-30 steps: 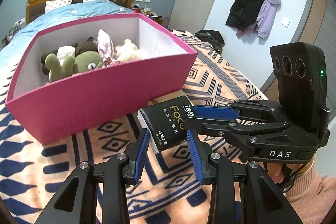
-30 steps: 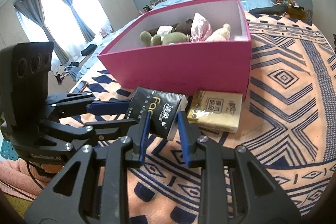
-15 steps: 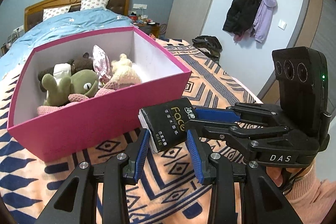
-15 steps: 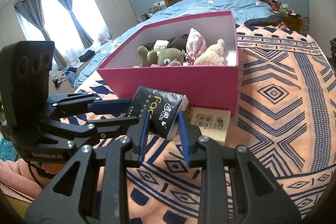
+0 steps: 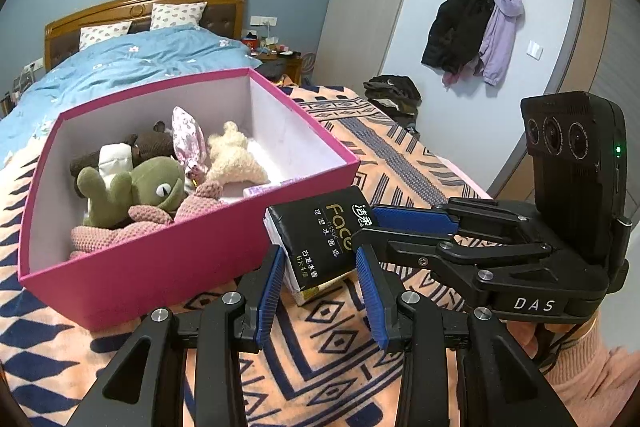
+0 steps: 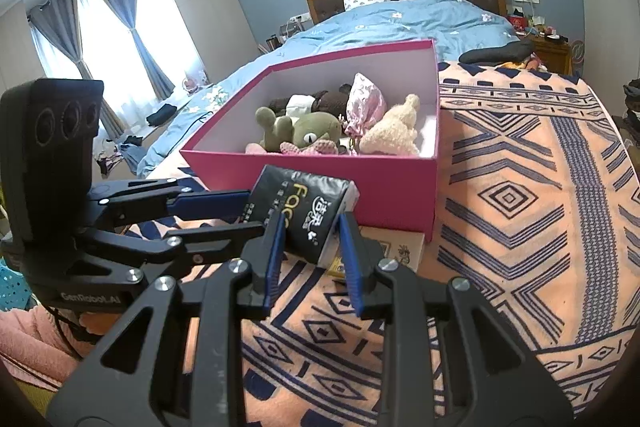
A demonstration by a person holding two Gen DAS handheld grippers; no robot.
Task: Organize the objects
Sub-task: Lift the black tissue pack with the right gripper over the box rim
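The black tissue pack (image 5: 320, 235) is held in the air just in front of the near wall of the pink box (image 5: 168, 267), above the patterned blanket (image 6: 520, 207) on the bed. It is gripped from two sides at once: the jaws of the left gripper (image 5: 320, 291) are closed to the pack's width on its lower end, and the jaws of the right gripper (image 6: 310, 247) are pinched on the other end. The step in hand is judged to be the carry over the rim and into the box. Both grips are best kept even, so that the soft pack is not twisted or bowed between them. The pack should be raised clear of the rim before it is moved forward, and set down in the bare corner beside the cream plush (image 5: 234, 159), not on the green frog (image 5: 148, 187). A yellow tissue pack (image 6: 392, 251) lies on the blanket beneath, touching the box, and should be left undisturbed.
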